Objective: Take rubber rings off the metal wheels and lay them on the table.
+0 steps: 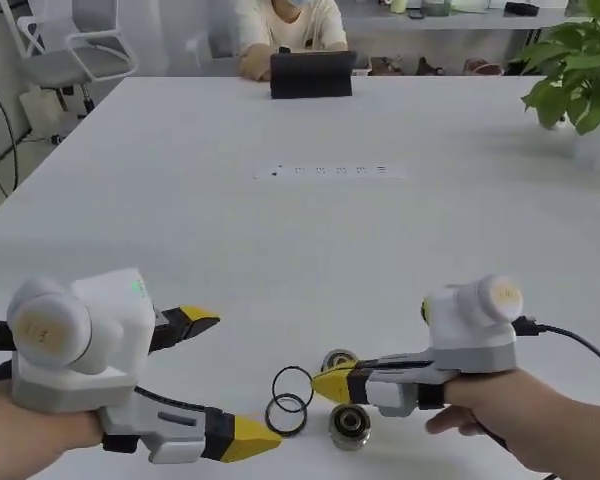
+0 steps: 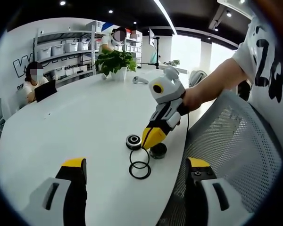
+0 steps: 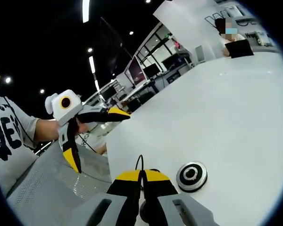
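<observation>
Two rubber rings [image 1: 268,414] lie on the counter [image 1: 300,240] just beside the near metal wheel [image 1: 350,425]. The right gripper [image 1: 325,385] has its fingers closed, apparently pinching the farther ring [image 1: 273,386]. The left gripper [image 1: 248,377] has its fingers spread wide. The next move is probably to release that ring, then strip the near metal wheel.

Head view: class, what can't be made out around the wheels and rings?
Far wheel: partly hidden behind the right gripper.
Rubber ring it pinches: gripped edge hidden by the fingers.
Near wheel: any ring on it too small to tell.
Table markings: too small to read.
</observation>
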Tool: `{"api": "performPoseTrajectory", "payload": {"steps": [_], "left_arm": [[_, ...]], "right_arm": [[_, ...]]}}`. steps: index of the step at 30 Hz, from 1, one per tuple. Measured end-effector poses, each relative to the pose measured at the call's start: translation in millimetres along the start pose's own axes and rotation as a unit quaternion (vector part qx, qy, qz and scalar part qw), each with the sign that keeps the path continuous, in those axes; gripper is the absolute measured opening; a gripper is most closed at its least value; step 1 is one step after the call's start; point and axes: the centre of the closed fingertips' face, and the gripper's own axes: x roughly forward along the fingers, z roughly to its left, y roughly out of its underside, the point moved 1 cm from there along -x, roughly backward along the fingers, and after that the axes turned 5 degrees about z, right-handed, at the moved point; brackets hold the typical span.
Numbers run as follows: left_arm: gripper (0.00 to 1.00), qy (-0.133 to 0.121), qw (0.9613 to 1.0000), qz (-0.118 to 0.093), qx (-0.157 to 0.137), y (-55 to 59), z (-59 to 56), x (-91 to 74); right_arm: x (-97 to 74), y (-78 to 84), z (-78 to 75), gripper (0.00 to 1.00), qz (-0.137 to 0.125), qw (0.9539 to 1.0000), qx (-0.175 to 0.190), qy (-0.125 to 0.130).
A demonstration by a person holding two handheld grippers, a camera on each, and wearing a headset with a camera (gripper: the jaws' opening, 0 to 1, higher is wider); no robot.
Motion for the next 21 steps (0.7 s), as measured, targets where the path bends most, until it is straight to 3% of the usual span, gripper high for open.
{"api": "performPoseTrajectory", "payload": {"steps": [13,21], "left_arm": [[0.84,-0.003,1.0,0.003,-0.003,4.9,0.2,-3.1],[0.84,-0.003,1.0,0.005,-0.005,6.9,1.3,-2.7]], "right_arm": [[11.0,13.2,1.2,0.0,0.05,0.9987,-0.005,-0.006],[14.4,16.3,-0.5,0.0,0.064,0.9979,-0.006,-0.004]]}}
